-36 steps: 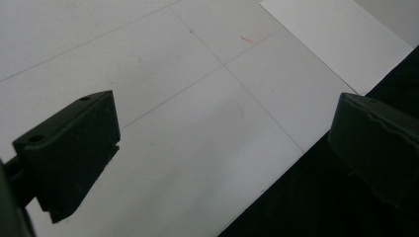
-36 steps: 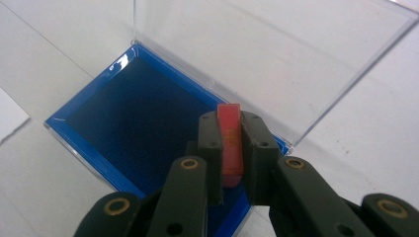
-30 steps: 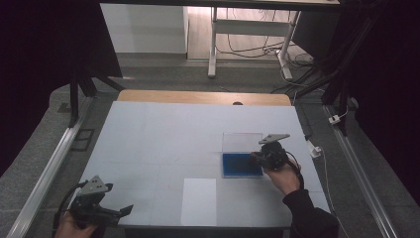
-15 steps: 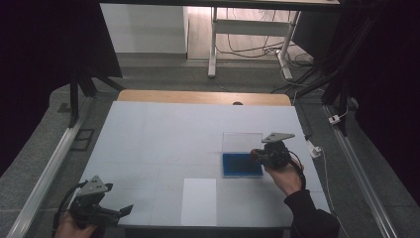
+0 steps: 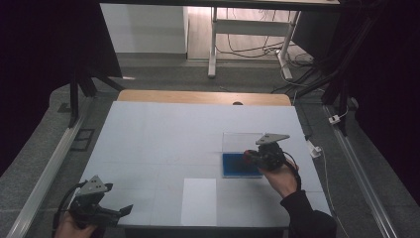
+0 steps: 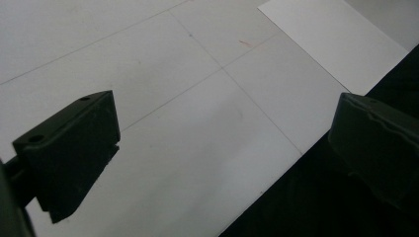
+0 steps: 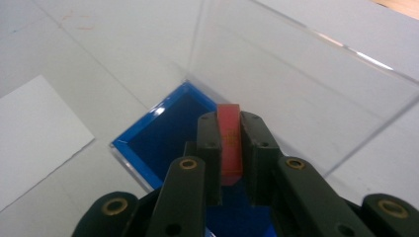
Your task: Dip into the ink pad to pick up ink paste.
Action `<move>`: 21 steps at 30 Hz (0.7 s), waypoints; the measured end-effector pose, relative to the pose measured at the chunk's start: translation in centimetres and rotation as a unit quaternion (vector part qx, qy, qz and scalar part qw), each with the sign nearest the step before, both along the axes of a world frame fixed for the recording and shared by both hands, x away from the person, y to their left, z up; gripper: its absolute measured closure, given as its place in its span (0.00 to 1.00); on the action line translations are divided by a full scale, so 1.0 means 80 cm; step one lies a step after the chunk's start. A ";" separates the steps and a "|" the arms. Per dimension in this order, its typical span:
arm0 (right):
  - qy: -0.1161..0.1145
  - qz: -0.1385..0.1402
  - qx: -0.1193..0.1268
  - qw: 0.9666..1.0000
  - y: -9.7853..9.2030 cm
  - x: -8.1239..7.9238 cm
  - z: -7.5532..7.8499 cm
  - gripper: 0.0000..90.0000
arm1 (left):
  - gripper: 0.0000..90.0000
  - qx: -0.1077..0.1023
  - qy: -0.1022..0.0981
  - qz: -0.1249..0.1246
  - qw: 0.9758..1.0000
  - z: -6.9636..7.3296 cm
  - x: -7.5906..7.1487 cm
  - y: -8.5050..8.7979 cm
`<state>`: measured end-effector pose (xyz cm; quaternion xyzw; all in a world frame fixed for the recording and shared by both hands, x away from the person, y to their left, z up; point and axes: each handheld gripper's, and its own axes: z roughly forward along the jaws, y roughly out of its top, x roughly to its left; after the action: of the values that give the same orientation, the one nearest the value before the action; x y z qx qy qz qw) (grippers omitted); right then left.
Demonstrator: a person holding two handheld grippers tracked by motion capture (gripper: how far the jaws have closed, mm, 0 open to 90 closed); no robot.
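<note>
The left claw (image 5: 124, 210) waits far off, wide open, with nothing in it. A white paper (image 5: 199, 201) lies between the two claws. The right claw (image 7: 230, 148) squeezes a thin red block (image 7: 230, 144) tight. The clear box (image 7: 296, 84) with the blue floor (image 7: 168, 136) sits right under it. Lower the block gently, then let go, so it doesn't bounce out.
</note>
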<state>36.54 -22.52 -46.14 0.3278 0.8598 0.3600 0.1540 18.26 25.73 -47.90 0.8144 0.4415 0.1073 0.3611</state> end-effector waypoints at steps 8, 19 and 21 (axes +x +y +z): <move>0.007 0.029 -0.006 1.000 0.018 -0.003 -0.004 0.89 | 0.00 0.000 -0.001 0.000 1.000 0.000 0.000 0.000; 0.027 0.044 -0.016 0.999 0.046 -0.004 -0.020 0.89 | 0.00 0.001 0.000 -0.001 1.000 0.000 0.000 0.000; 0.027 0.044 -0.016 0.999 0.048 -0.004 -0.021 0.89 | 0.00 0.002 0.000 -0.001 1.000 0.000 0.000 -0.001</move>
<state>36.19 -18.68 -47.82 0.2968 0.8829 0.3438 0.1194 18.26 25.68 -47.91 0.8152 0.4406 0.1080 0.3600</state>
